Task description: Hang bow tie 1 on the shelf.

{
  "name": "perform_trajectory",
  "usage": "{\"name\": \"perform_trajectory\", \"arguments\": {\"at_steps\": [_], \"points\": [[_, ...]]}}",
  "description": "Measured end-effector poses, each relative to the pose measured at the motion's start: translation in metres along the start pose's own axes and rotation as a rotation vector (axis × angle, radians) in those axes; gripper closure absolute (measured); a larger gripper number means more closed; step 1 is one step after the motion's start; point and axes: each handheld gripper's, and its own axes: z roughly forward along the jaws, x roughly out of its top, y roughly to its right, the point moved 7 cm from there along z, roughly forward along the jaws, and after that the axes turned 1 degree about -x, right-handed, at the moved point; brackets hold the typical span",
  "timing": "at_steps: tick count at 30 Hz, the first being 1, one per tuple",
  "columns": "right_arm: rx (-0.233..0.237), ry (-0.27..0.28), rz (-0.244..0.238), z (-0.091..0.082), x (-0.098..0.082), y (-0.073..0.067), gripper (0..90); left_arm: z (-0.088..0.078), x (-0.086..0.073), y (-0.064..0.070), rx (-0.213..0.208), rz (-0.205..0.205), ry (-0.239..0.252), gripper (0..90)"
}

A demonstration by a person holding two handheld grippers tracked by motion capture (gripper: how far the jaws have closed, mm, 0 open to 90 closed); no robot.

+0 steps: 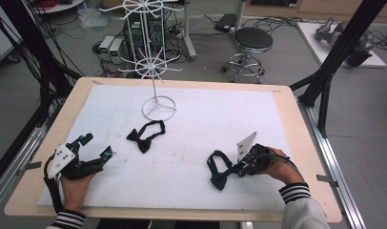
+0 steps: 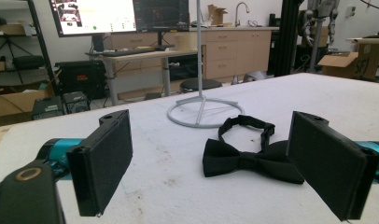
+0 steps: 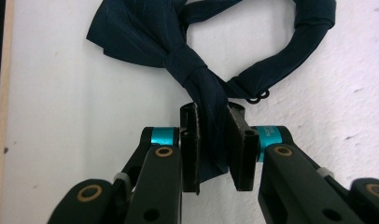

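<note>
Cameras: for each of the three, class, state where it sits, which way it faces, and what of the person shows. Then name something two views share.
High view: above the person's side, looking forward and down on the table; both hands, left gripper, right gripper.
Left gripper view: on the left gripper, facing the black bow tie and stand.
Right gripper view: on the right gripper, looking down at the navy bow tie.
Shared: high and left gripper views show the stand.

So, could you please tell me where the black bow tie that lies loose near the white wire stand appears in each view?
High view: the black bow tie lies left of centre on the white mat, just below the white wire stand's ring base.
Left gripper view: centre right, between the open jaws.
Right gripper view: not in it; the navy bow tie is gripped there.
Shared landmark: the ring base.
</note>
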Motion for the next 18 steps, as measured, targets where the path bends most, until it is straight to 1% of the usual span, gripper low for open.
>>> {"name": "perform_trajectory", "arguments": {"at_steps": [1,2,4,8,14,15,16,18], "points": [[-0.007,0.02,0.016,-0.001,0.002,0.0,77.6,0.0,0.0,0.0,0.0,-0.001,0.0,14.8],[-0.007,0.02,0.016,-0.001,0.002,0.0,77.6,0.0,0.0,0.0,0.0,-0.002,0.0,14.8],[-0.011,0.037,0.025,-0.002,0.004,0.001,77.5,0.0,0.0,0.0,0.001,-0.008,0.003,14.8],[-0.02,0.046,0.022,-0.003,0.005,0.002,77.5,0.0,0.0,-0.001,0.003,-0.012,0.004,14.8],[-0.022,0.075,0.026,-0.007,0.008,0.002,77.5,0.0,0.0,-0.001,0.0,-0.011,0.004,14.8],[-0.029,0.086,0.027,-0.008,0.009,0.001,77.5,0.0,0.001,-0.001,-0.003,-0.015,0.007,14.6],[-0.029,0.086,0.027,-0.008,0.009,0.001,77.5,0.0,0.0,-0.001,-0.004,-0.019,0.007,14.6],[-0.034,0.12,0.03,-0.01,0.013,0.002,77.5,0.0,0.001,-0.002,-0.009,-0.033,0.011,14.4]]}}
